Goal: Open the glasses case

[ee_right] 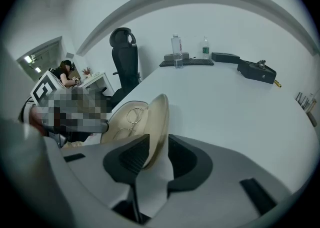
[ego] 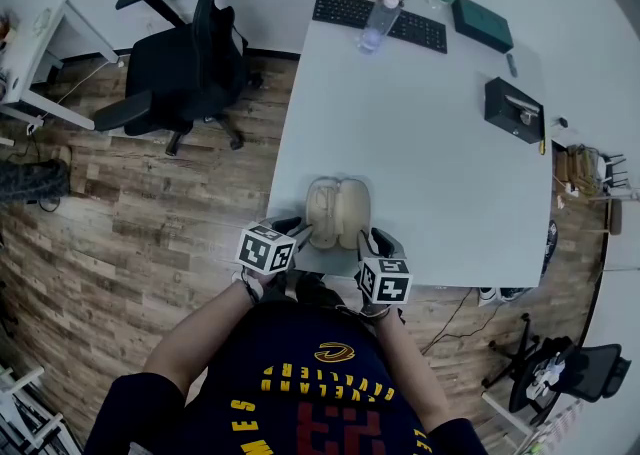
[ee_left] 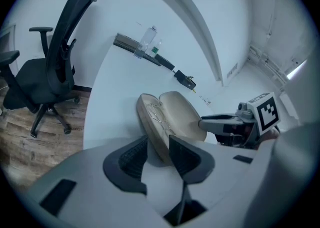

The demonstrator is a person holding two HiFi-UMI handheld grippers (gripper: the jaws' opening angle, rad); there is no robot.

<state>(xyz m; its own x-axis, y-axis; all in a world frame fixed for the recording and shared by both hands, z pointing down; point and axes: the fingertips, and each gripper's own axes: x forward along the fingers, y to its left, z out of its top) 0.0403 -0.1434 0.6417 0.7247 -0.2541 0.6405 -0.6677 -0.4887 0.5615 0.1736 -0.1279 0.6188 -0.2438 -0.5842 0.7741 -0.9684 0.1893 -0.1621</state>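
Observation:
A beige glasses case [ego: 338,211] lies spread open near the front edge of the white table [ego: 430,163]. Wire-framed glasses [ee_left: 157,117] rest in its left half. My left gripper [ego: 300,233] straddles the near end of that half [ee_left: 150,122]; its jaws stand apart and the pads do not press on the shell. My right gripper [ego: 372,240] has the lid's rim [ee_right: 157,122] between its jaws [ee_right: 159,157]. The rim leans on the left pad with a gap to the other. In the left gripper view the right gripper's fingers [ee_left: 220,122] reach in at the lid.
At the table's far end are a keyboard [ego: 420,31], a water bottle [ego: 379,23], a dark green box [ego: 481,23] and a black box [ego: 513,110]. A black office chair [ego: 185,63] stands on the wood floor to the left.

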